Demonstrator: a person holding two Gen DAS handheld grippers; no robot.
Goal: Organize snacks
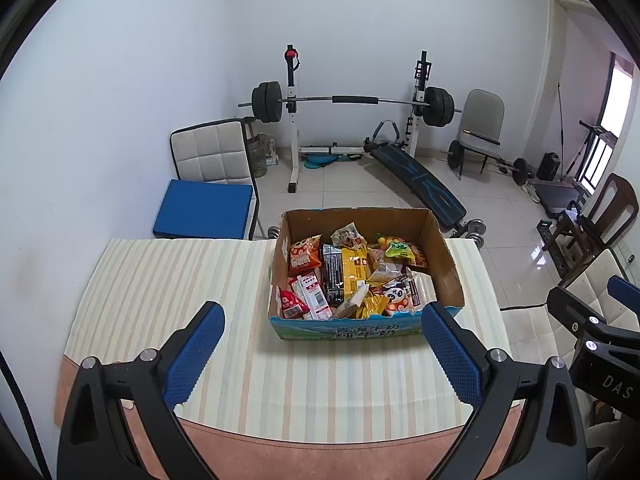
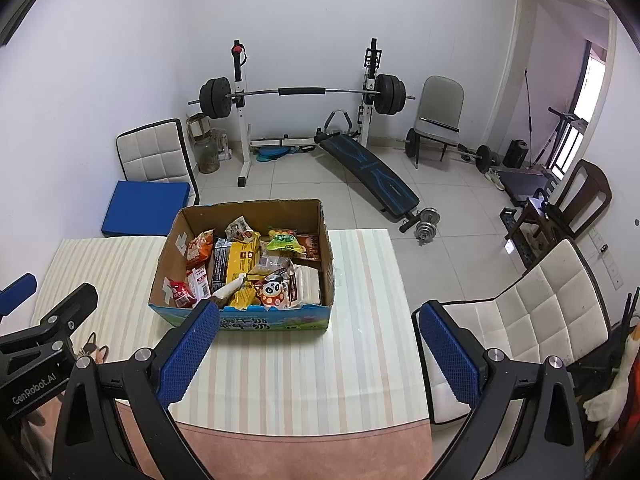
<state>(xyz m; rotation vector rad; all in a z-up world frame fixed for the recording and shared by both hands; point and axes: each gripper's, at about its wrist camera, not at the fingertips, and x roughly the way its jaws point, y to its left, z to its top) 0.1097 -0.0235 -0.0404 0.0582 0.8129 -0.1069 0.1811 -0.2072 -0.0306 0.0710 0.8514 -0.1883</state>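
Note:
An open cardboard box (image 1: 450, 264) (image 2: 170, 256) stands on the striped tablecloth (image 1: 168, 280) (image 2: 360, 340), filled with several snack packets. Among them are an orange bag (image 1: 305, 255) (image 2: 200, 247), a yellow packet (image 1: 354, 268) (image 2: 240, 261), a green bag (image 1: 399, 250) (image 2: 285, 241) and a panda-print packet (image 1: 396, 300) (image 2: 274, 292). My left gripper (image 1: 322, 314) hovers open in front of the box, holding nothing. My right gripper (image 2: 318, 314) is open too, at the box's front right corner, nothing between its blue pads (image 2: 188, 352).
The table's near edge shows a pinkish underlayer (image 1: 320, 456). A padded white chair (image 2: 532, 316) stands right of the table, another with a blue cushion (image 1: 204, 210) behind it. A barbell rack (image 1: 352, 100), a sit-up bench (image 1: 420, 180) and dumbbells (image 2: 426, 220) fill the tiled floor beyond.

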